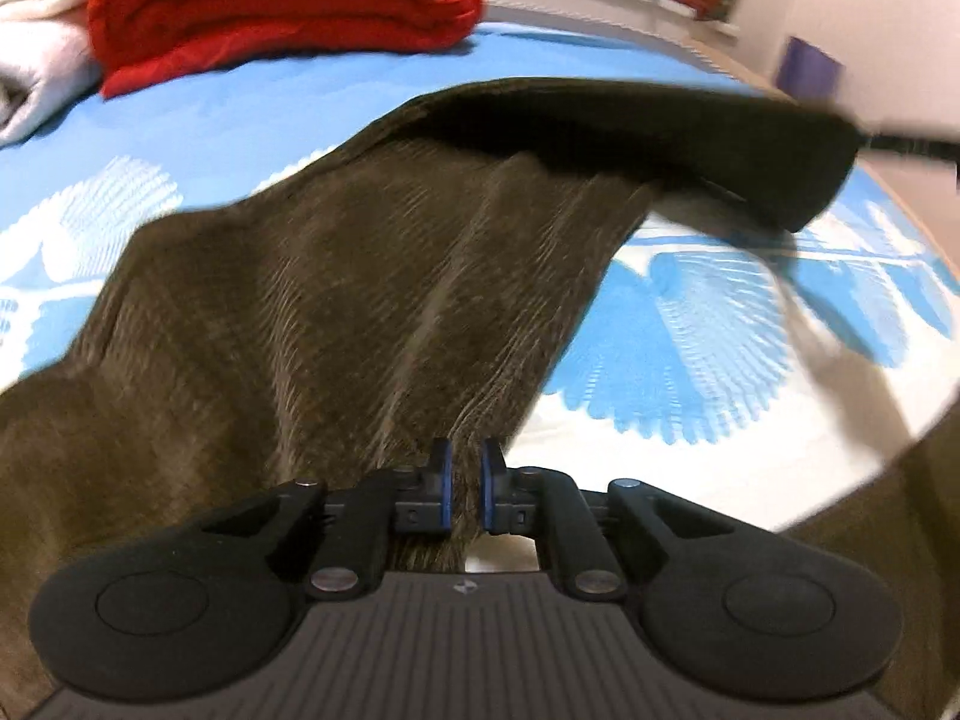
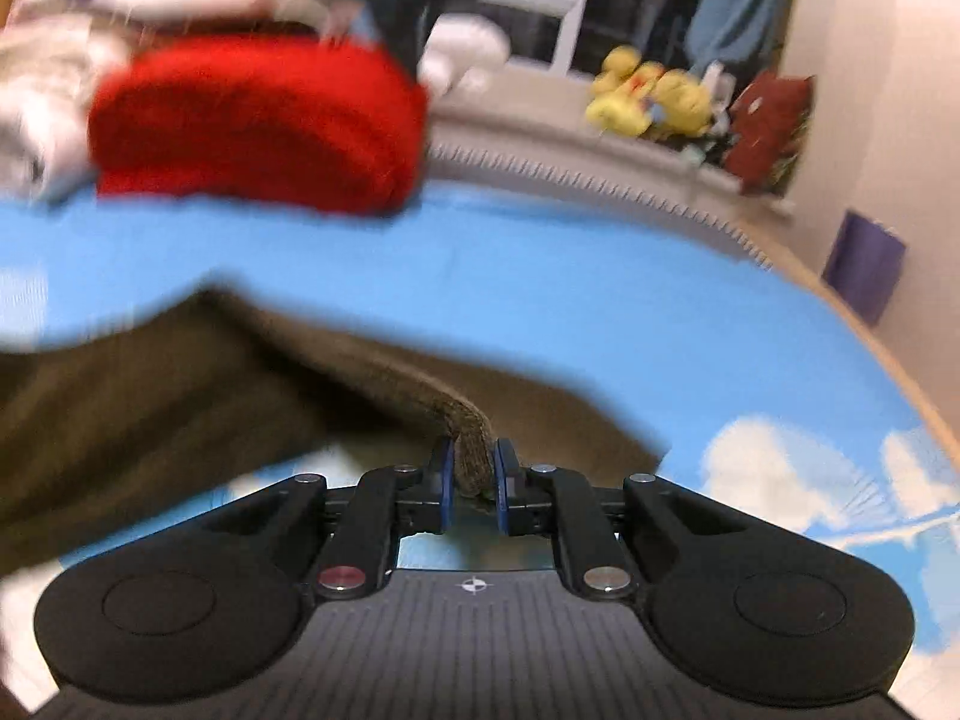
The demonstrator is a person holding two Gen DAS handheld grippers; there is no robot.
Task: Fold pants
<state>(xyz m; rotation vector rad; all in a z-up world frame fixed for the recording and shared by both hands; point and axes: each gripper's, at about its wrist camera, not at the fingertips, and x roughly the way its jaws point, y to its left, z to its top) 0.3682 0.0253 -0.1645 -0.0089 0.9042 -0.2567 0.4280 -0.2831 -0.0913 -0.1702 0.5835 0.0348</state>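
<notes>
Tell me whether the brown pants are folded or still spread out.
Not neatly folded: the brown pants hang stretched and rippled above the blue sheet, one end lifted, pinched in both grippers.

Brown ribbed pants (image 1: 336, 312) lie ahead of the black gripper (image 1: 465, 480) on a blue-and-white feather-patterned sheet (image 1: 690, 360), with a red blanket (image 1: 282, 6) beyond.

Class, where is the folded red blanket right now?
In both wrist views the red blanket lies upper left on the blue sheet, beyond the brown pants, beside white bedding.
</notes>
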